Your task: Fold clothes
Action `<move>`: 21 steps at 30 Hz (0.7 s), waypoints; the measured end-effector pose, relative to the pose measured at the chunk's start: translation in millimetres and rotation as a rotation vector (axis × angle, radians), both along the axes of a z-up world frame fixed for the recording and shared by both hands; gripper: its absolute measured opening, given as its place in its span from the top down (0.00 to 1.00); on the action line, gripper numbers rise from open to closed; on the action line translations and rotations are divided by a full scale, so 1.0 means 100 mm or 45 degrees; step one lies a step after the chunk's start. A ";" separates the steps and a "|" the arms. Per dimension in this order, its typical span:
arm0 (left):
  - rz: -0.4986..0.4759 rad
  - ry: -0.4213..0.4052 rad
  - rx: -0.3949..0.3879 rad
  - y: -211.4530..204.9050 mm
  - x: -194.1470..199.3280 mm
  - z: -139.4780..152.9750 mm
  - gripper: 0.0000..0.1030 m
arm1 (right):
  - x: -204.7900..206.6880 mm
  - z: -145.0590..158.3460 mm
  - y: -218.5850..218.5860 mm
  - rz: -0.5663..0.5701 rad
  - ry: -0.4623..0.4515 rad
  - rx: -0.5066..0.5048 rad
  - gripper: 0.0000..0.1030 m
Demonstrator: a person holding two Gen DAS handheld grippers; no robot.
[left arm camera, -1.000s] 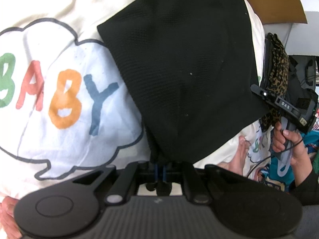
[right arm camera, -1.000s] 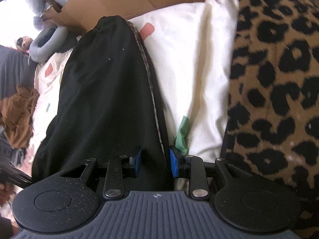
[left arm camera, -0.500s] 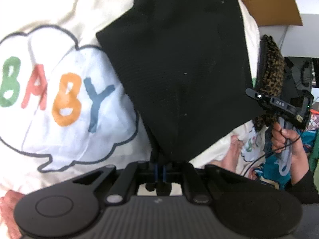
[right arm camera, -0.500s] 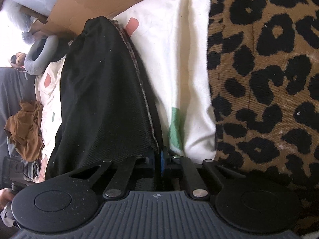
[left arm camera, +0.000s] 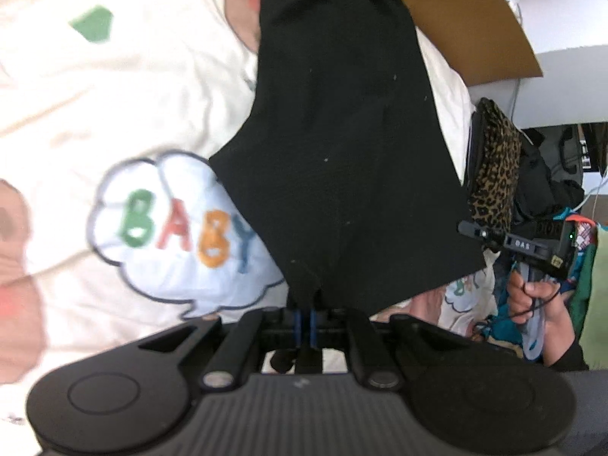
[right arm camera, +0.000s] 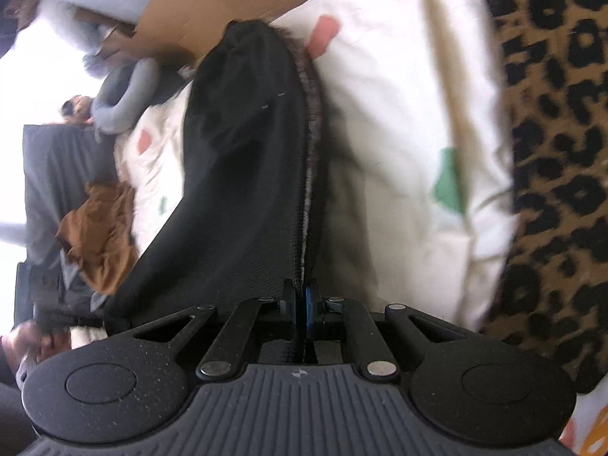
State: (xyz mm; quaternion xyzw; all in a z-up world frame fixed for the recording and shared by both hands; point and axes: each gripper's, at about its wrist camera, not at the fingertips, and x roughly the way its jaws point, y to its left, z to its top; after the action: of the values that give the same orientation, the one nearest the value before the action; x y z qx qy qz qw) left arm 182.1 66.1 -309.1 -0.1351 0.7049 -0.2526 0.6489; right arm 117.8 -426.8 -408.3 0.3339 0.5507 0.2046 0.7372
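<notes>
Nearest, the left tongs point(left arm camera: 304, 317) are clenched on a corner of a black garment point(left arm camera: 342, 152), which hangs lifted above a bed. The right tongs point(right arm camera: 302, 302) are clamped on the garment's hemmed edge point(right arm camera: 309, 159). Beneath lies a cream bedspread point(left arm camera: 133, 87) printed with a pale cloud point(left arm camera: 171, 247) reading "BABY" in coloured letters. A leopard-print cloth point(right arm camera: 551, 152) lies along one edge of the bed, beside the garment. Farther off, a brown crumpled garment point(right arm camera: 98, 235) rests near the opposite edge. Beyond the bed stands a cardboard box point(left arm camera: 475, 26), with cluttered room surroundings behind it.
</notes>
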 end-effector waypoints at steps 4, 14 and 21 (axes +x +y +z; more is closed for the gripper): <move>0.007 -0.031 0.048 0.20 0.00 0.17 0.96 | 0.02 0.03 0.25 0.101 -0.018 0.053 0.98; 0.083 -0.072 0.122 0.50 -0.02 0.13 0.96 | 0.06 0.06 0.74 0.298 -0.042 0.080 0.98; 0.105 0.008 0.076 0.39 -0.20 -0.31 0.96 | -0.08 -0.04 0.58 0.277 0.057 -0.033 0.98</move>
State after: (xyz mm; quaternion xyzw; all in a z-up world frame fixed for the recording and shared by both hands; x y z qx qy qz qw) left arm 162.6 105.4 -340.2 -0.1454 0.7081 -0.2039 0.6603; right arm 109.9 -369.3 -412.8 0.2671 0.6027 0.2689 0.7023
